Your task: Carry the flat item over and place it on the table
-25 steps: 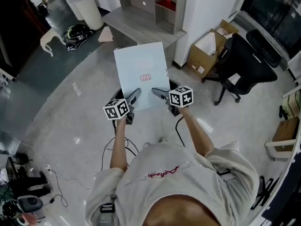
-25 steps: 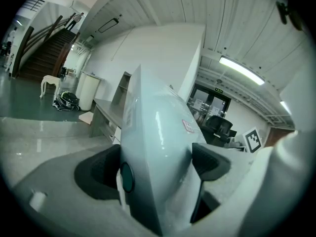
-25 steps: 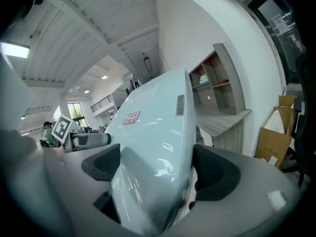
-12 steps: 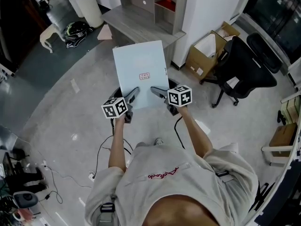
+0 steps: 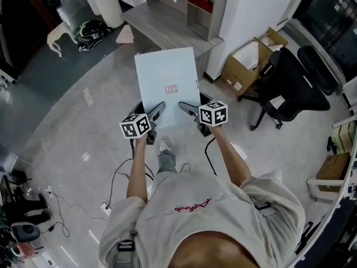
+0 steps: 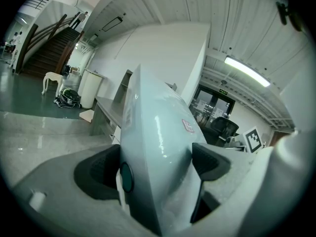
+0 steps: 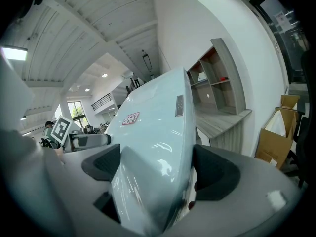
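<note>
Polished grey floor [image 5: 72,127] spreads below me, with a grey wooden desk [image 5: 167,29] ahead. I carry the pale flat panel [image 5: 167,74] in the air before me. My left gripper [image 5: 157,110] and right gripper [image 5: 187,108] each clamp its near edge. Its small red label [image 5: 173,90] seems printed, but is too small to read.

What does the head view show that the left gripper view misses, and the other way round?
Head view only: the person's shirt and the cardboard box. Left gripper view only: the staircase and the ceiling light. Both: the flat panel clamped in the left tongs, the grey table ahead and the white bin.
</note>
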